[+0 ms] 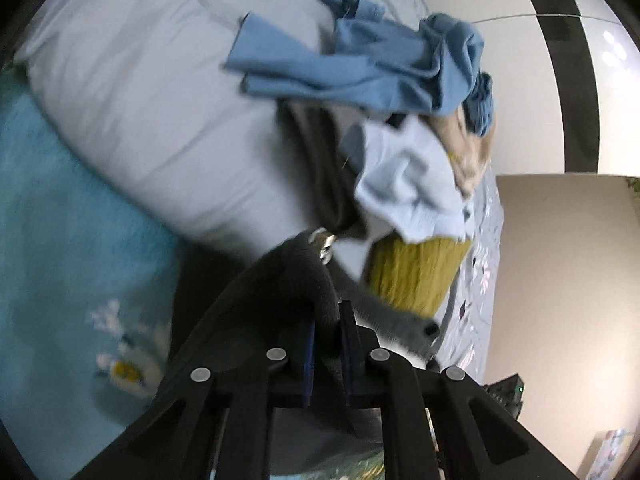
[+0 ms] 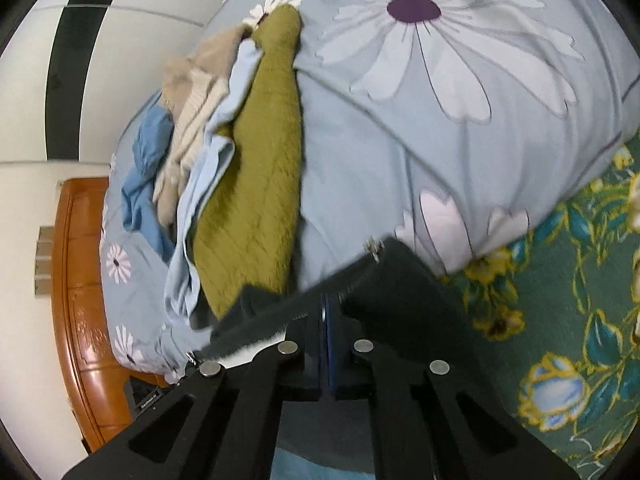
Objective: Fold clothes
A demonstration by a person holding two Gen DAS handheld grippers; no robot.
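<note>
Left wrist view: left gripper (image 1: 327, 322) pinches dark garment (image 1: 280, 280); right gripper (image 2: 326, 312) clamps its other edge, lifted beside the pile (image 1: 400, 120) on the bed (image 2: 400, 152). Next, likely spreading it flat.

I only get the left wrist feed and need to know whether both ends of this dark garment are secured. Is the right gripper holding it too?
Observer: Yes. The right gripper is shut on the dark garment, beside a metal zipper pull.
Operator: What lies on the right side beyond it?
Observer: A quilt with big white daisies on a green floral sheet.
Operator: Any furniture on that side?
Observer: An orange-brown wooden bed board stands at the bed's edge, past the pile with the olive sweater.
</note>
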